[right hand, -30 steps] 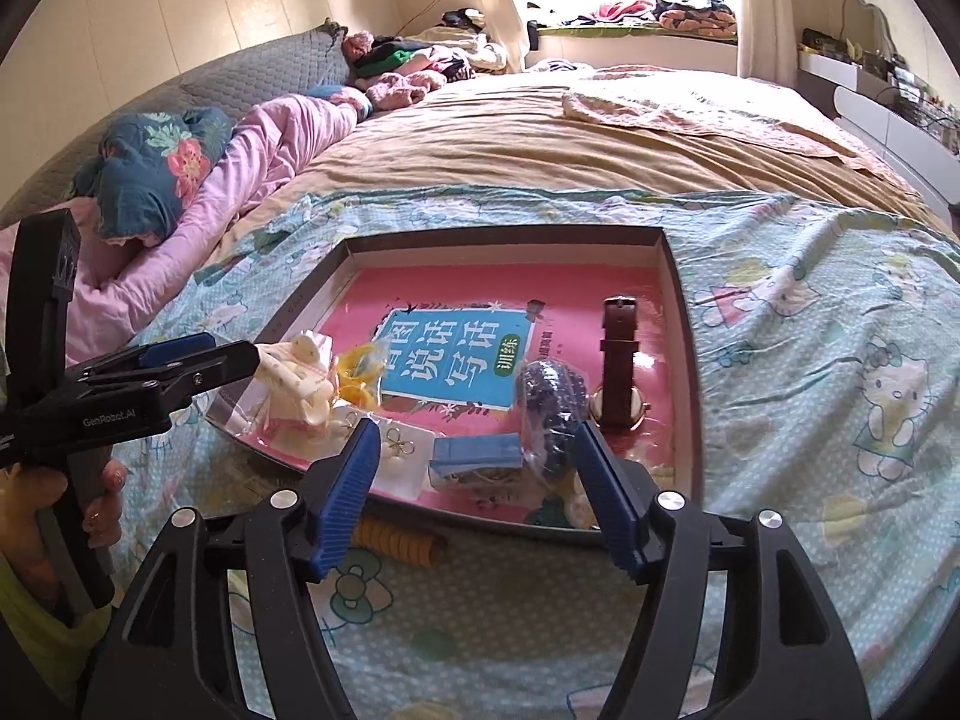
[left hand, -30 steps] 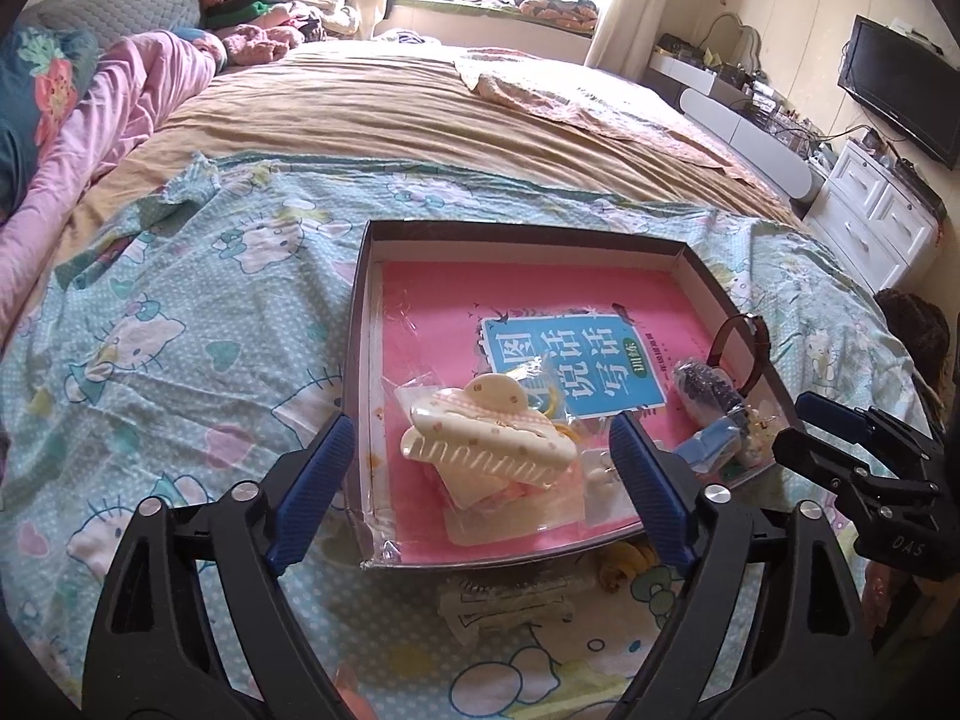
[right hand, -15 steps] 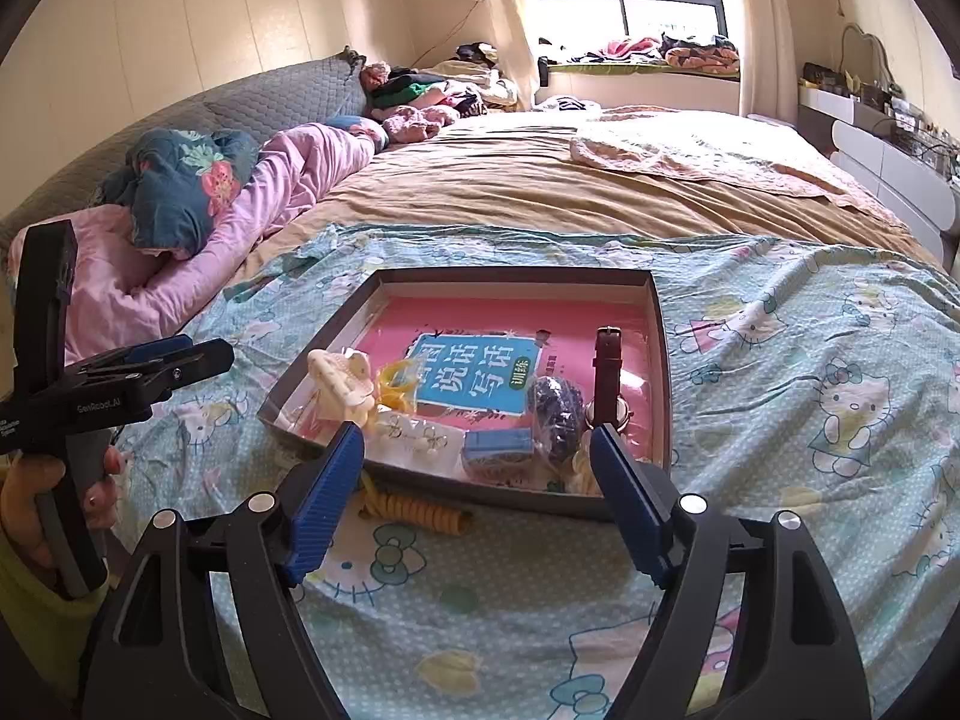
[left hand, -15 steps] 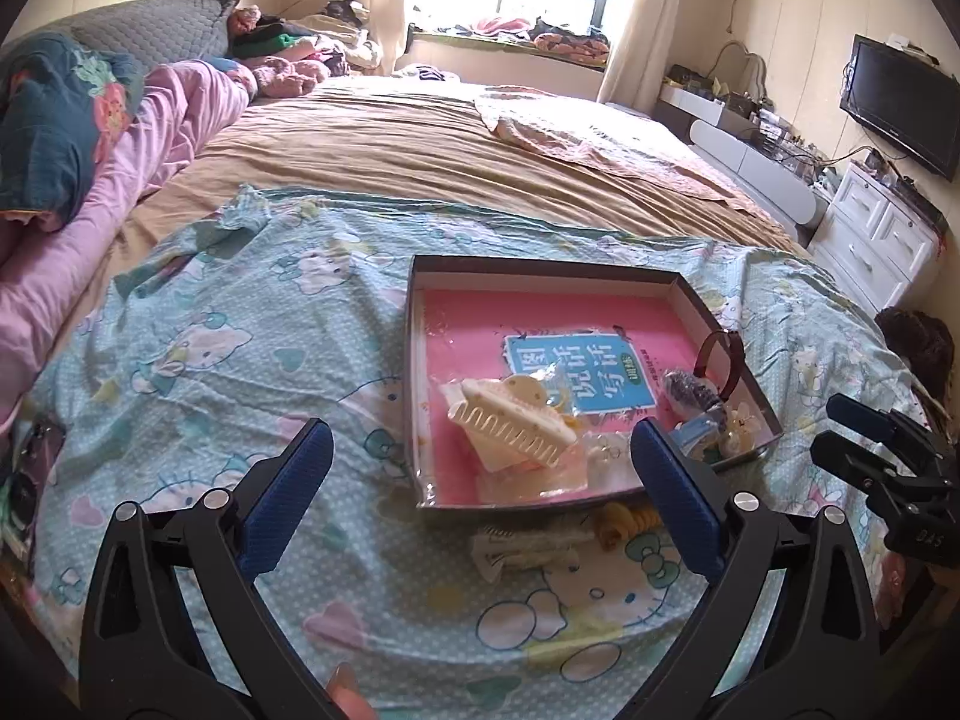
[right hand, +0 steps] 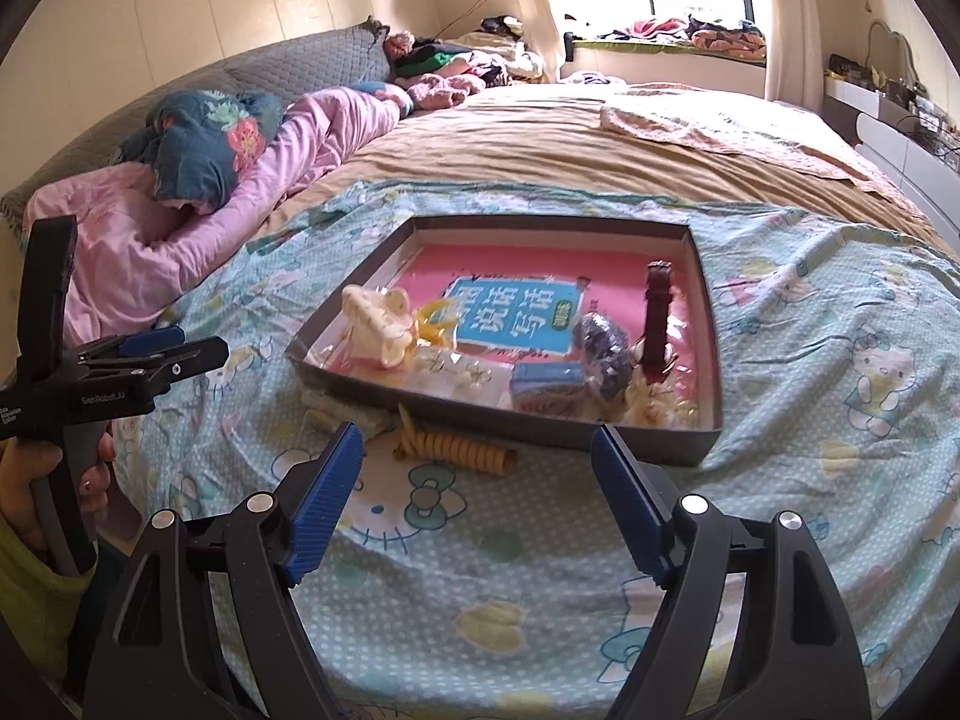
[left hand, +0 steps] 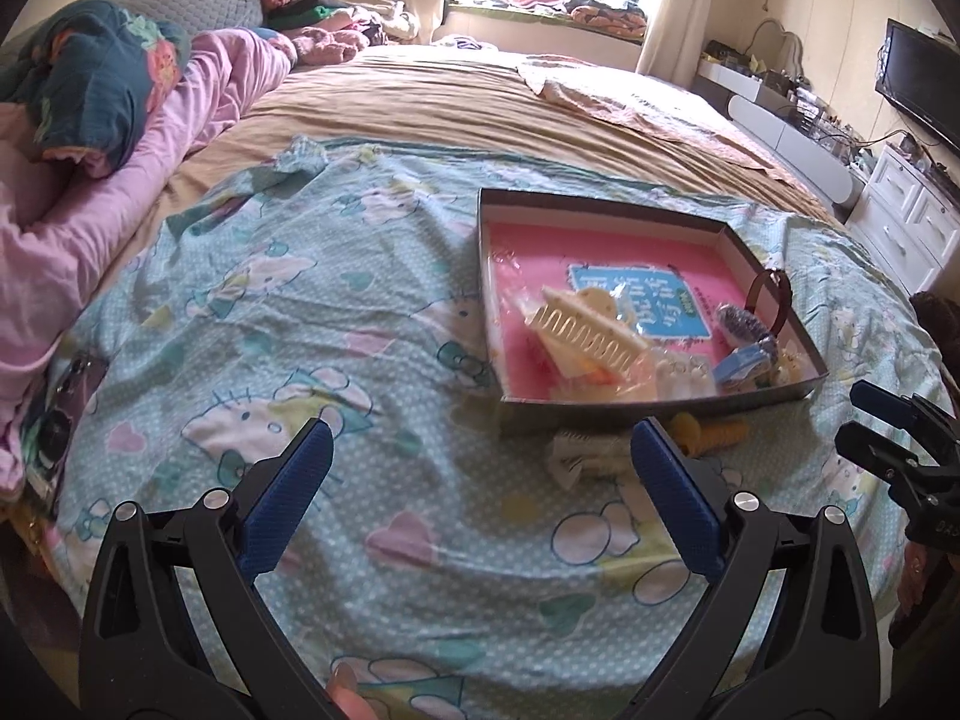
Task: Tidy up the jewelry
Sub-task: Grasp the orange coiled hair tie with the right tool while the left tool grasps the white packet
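Jewelry tray [right hand: 648, 438] sat on Hello Kitty bedsheet [right hand: 810, 396] in bedroom, left gripper [left hand: 480, 492] "GenRobot.AI" and right gripper [right hand: 477, 498] both spread wide, empty, jaws just opened.

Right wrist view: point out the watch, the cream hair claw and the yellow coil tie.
watch [right hand: 657, 315], right wrist view, on the brown strap.
cream hair claw [right hand: 377, 327], right wrist view, on its body.
yellow coil tie [right hand: 462, 449], right wrist view, mid-coil.

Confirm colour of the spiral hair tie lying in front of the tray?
Yellow-orange. The spiral hair tie shows best in the right wrist view, on the bedspread just outside the tray.
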Demonstrator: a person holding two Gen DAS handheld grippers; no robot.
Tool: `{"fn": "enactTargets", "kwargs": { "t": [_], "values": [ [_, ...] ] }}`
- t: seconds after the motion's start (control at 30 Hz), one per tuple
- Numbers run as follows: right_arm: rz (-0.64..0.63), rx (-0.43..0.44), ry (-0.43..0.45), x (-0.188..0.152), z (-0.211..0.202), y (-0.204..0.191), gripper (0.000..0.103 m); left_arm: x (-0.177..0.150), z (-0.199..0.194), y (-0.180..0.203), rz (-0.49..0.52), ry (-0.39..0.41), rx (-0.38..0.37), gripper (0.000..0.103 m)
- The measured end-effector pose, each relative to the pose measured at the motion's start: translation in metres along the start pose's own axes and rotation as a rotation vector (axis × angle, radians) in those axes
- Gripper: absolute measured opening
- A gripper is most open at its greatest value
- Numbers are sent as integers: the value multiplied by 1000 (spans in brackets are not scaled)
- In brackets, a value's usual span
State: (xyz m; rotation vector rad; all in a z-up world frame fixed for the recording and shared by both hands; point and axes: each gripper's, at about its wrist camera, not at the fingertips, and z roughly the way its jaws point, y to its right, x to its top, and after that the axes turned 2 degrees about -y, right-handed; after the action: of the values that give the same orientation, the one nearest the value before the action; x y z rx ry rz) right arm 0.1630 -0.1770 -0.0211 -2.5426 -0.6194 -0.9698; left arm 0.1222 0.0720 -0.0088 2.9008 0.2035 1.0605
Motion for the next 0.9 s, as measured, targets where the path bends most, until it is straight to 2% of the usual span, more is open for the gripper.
{"fn": "enactTargets", "kwargs": {
  "t": [0.4,0.53,0.67,0.8,0.9],
  "values": [
    [60,3,-117,-19,60,-6,77,-15,29,0,21,-93,-11,91],
    [91,11,-138,-18,78,-7,77,-18,37,6,45,-111,-26,81],
    [117,12,-155,-16,93,-8,78,-19,43,8,58,-125,-37,67],
    [125,0,-150,-12,99,-9,77,-19,50,11,59,-141,-51,67],
    [130,-17,-145,-11,104,-8,69,-19,58,13,52,-158,-80,67]
  ]
}}
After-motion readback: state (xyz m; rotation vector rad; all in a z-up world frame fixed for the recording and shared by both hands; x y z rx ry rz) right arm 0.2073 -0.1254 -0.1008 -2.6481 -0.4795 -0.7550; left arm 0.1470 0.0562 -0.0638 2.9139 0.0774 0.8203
